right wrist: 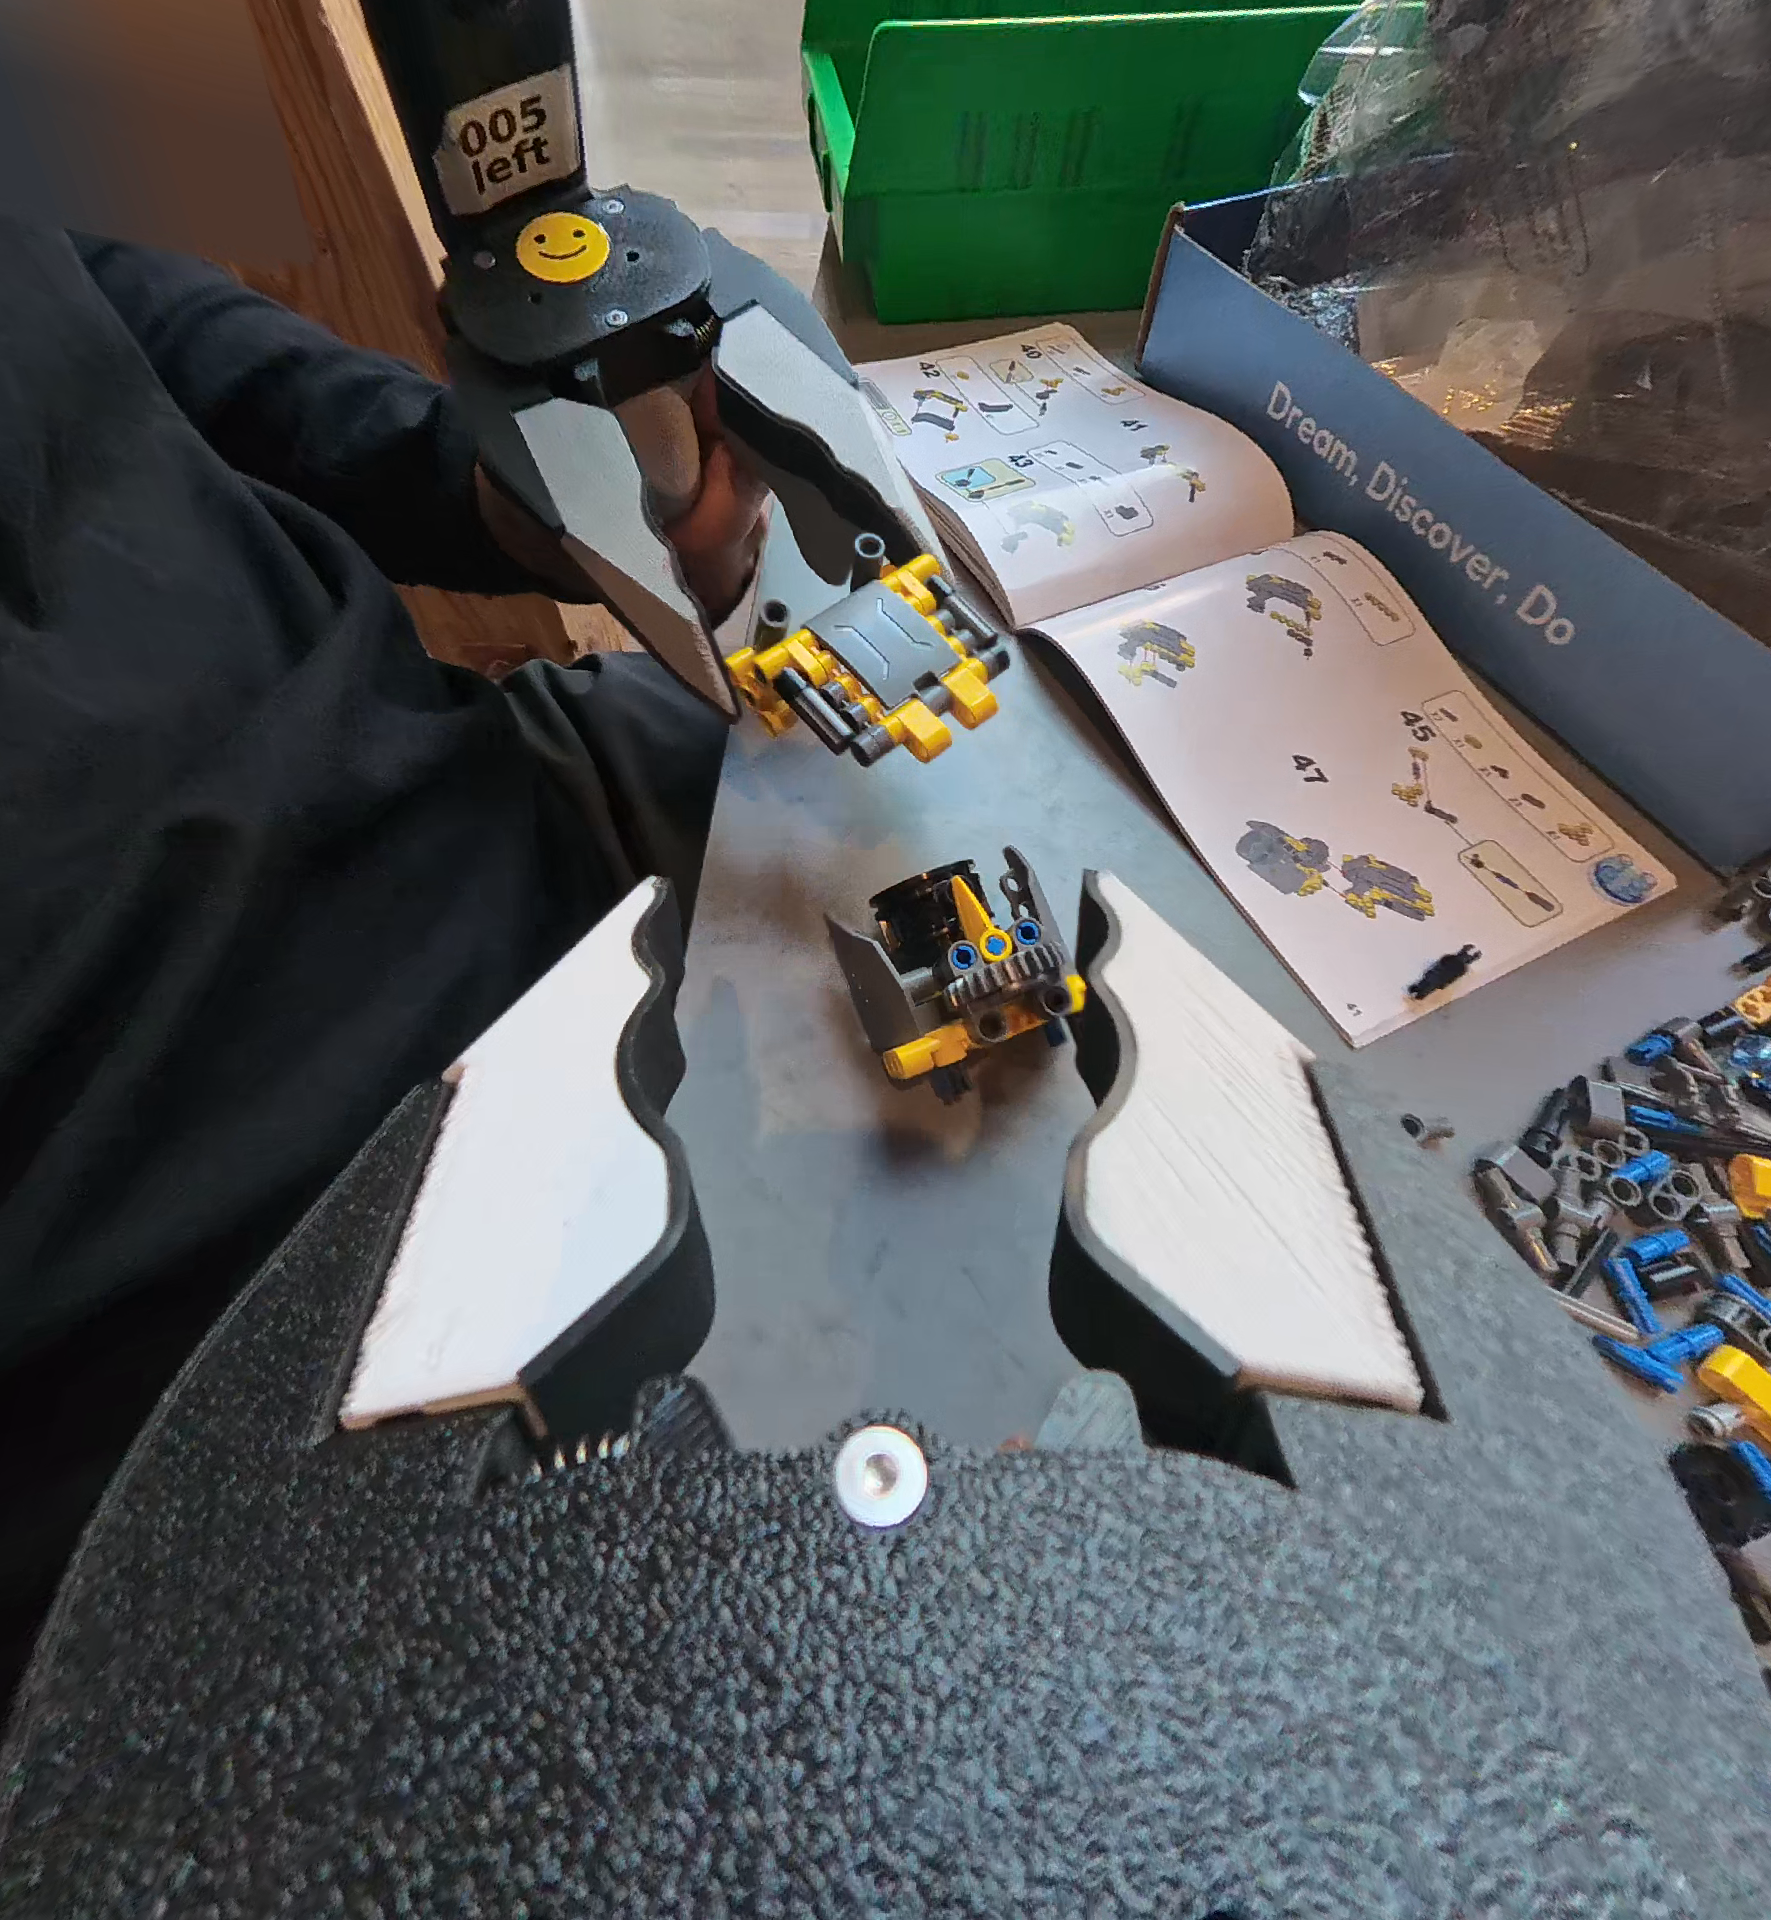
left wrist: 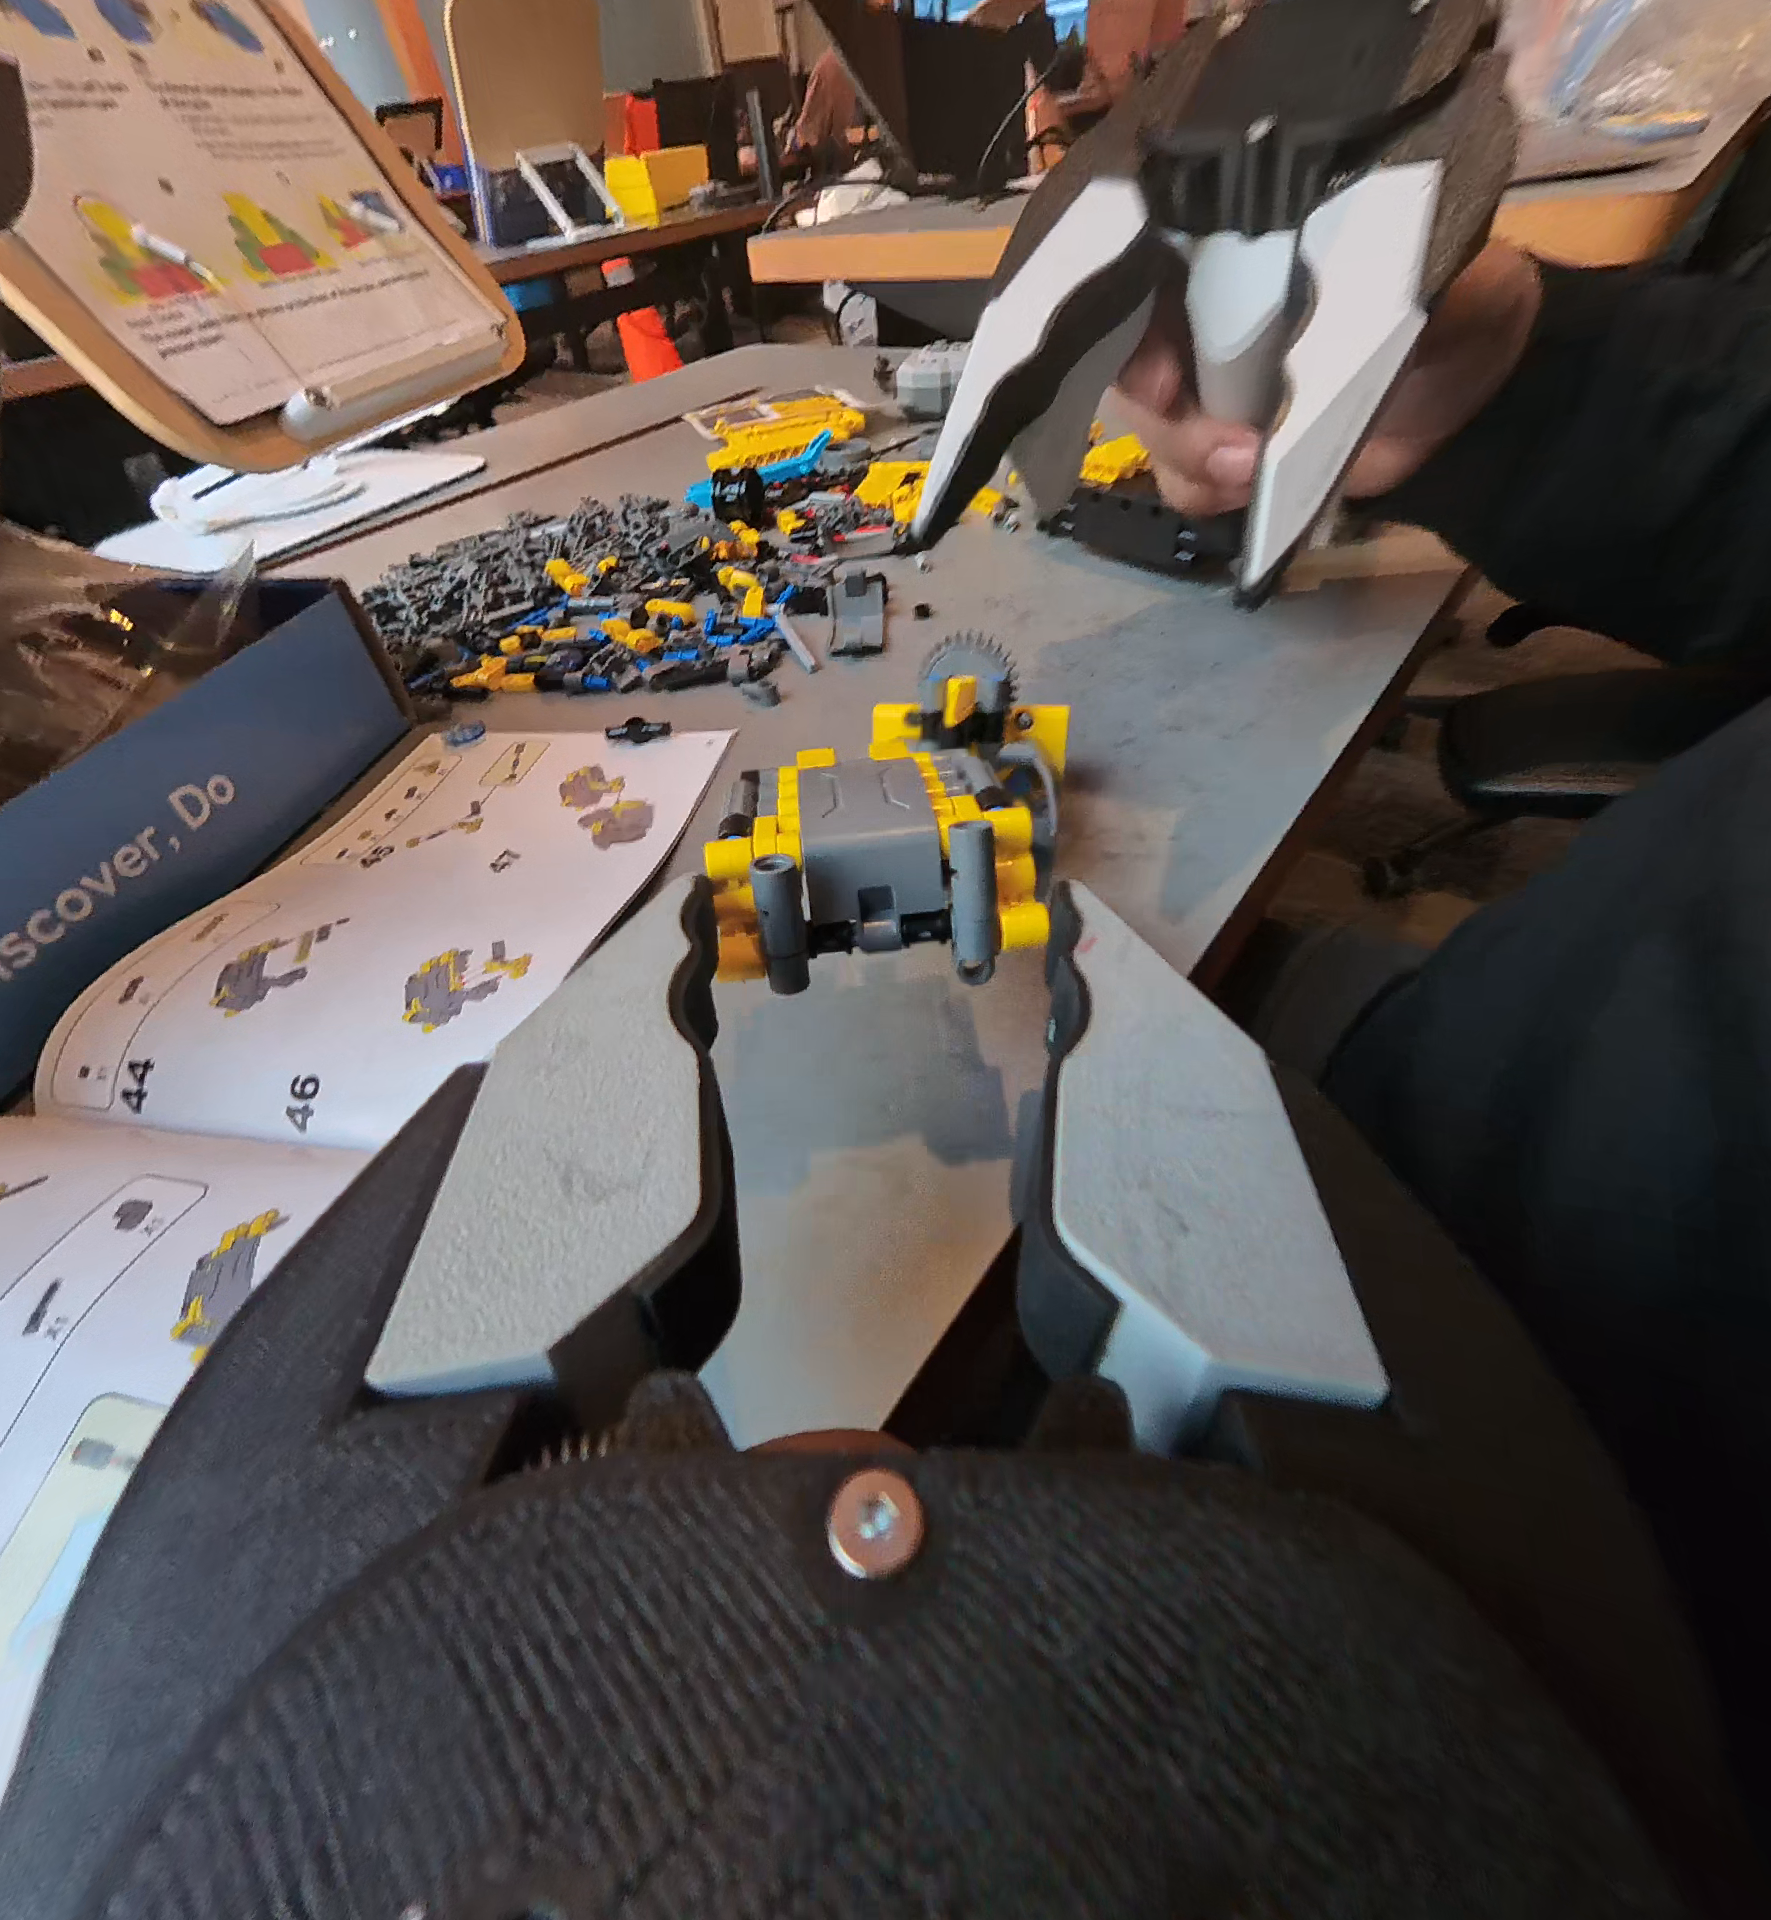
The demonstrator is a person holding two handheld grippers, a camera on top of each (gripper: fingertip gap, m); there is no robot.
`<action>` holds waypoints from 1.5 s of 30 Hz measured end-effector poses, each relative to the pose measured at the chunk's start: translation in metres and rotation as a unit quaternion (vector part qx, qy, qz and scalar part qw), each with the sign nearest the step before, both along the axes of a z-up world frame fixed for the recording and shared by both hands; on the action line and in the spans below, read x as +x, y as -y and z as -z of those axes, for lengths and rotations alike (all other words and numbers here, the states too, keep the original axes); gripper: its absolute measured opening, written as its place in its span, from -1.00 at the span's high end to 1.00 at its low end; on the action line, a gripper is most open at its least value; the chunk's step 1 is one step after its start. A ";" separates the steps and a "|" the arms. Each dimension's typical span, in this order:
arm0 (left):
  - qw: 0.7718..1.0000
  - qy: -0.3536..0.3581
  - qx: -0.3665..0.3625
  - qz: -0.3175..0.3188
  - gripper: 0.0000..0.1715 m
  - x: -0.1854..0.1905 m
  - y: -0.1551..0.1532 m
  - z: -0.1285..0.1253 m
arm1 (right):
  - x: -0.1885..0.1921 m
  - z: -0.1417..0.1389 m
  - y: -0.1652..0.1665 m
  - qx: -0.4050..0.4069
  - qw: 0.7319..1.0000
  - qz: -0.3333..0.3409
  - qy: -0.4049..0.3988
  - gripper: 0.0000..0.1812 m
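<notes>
Left gripper comes in low and nearly flat over the near edge of the worktop, its 2 fingers spread wide either side of a yellow and grey brick model that sits on the surface; they look right against its ends, but I can't tell if they actually pinch it. Right gripper angles down from the far side, jaws wide apart and holding nothing, tips straddling a smaller geared assembly in the right wrist view, with the right-hand finger almost touching it. From the left wrist view that gripper is blurred, with a hand wrapped round its handle. Only the left wrist view shows the pile of loose grey, blue and yellow parts spreading toward the far edge, plus a propped instruction board. Only the right wrist view shows the green bin behind the open instruction booklet and the dark blue box.
</notes>
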State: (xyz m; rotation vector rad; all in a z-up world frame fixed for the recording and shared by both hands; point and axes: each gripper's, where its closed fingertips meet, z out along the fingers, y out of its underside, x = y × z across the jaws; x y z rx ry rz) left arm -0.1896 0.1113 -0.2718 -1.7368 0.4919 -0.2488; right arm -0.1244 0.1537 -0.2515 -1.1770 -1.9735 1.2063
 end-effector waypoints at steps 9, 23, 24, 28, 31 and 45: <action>0.997 0.017 0.026 0.073 0.29 0.034 0.012 -0.021 | -0.012 -0.004 0.032 0.005 0.998 -0.055 -0.019 0.22; 0.991 0.014 0.016 0.135 0.28 0.062 0.024 -0.019 | -0.014 0.003 0.068 0.029 0.990 -0.138 -0.002 0.32; 0.991 0.012 0.015 0.135 0.28 0.062 0.023 -0.018 | -0.013 0.004 0.068 0.030 0.990 -0.137 0.000 0.32; 0.991 0.015 0.006 0.135 0.28 0.063 0.021 -0.015 | -0.012 0.008 0.066 0.027 0.990 -0.135 0.012 0.33; 0.991 0.016 0.005 0.135 0.29 0.063 0.020 -0.014 | -0.012 0.010 0.064 0.024 0.990 -0.134 0.017 0.32; 0.989 0.036 -0.008 0.143 0.29 0.067 0.007 -0.008 | -0.008 0.020 0.051 0.030 0.990 -0.128 0.043 0.33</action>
